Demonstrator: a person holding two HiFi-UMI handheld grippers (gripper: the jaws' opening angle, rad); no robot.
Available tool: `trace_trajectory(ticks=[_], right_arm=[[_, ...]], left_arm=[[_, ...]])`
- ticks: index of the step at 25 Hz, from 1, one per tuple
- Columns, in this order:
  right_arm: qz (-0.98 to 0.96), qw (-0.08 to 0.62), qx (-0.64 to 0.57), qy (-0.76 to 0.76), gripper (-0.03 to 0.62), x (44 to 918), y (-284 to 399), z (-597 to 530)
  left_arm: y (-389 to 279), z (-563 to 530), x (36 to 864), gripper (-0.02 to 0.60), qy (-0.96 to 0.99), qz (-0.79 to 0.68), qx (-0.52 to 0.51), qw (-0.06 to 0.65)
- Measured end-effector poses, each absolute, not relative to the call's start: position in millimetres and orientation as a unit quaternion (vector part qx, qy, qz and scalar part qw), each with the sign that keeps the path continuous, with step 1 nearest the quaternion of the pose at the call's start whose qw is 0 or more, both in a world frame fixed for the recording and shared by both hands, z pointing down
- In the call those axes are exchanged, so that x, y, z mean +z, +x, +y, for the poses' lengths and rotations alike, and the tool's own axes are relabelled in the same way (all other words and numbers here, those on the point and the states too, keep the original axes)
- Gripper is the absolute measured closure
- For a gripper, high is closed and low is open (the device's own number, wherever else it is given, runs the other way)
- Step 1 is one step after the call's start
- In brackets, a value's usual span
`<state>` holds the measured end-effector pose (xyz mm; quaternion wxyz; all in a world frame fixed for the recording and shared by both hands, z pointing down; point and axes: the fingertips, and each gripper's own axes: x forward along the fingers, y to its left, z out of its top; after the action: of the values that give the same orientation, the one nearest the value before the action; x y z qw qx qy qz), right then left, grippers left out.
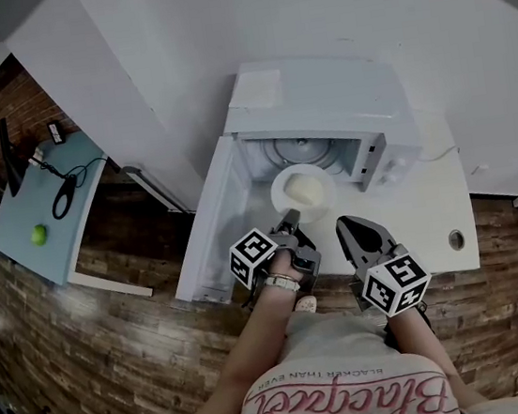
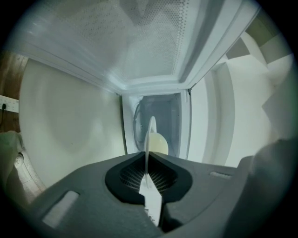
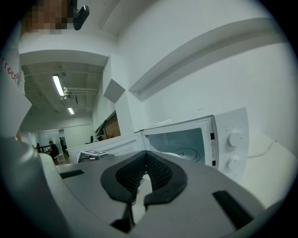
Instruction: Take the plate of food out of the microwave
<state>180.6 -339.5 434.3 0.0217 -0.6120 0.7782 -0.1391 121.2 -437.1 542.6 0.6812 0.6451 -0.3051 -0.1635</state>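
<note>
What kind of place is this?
Probably a lab or office space, not a home kitchen: the microwave stands on a plain white table, with strip lights over a large open room.

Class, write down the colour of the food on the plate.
Pale creamy yellow food on a white plate; it shows best in the head view.

Right tool (image 3: 145, 153), jaws together, before the open microwave (image 3: 231, 148).

Blue table (image 1: 57, 252) far left, green ball (image 1: 38, 235) on it; wooden floor (image 1: 119, 362).
</note>
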Motion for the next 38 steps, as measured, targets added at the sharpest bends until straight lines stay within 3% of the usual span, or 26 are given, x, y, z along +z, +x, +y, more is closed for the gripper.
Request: trace_trajectory(ticks=[22,38], right_arm=[[0.758,0.069,-0.144,-0.632,0.582,399.5,196.0,-327.0],[0.731,0.001,-0.048,-0.680,0.583,356.1,210.0,-320.6]], left_arm=[[105.5,-388.8,479.6,0.569,0.671,-0.265,-0.165,0.673],[130.5,-391.8,420.8,0.569,0.703,-0.243,-0.168,0.647]])
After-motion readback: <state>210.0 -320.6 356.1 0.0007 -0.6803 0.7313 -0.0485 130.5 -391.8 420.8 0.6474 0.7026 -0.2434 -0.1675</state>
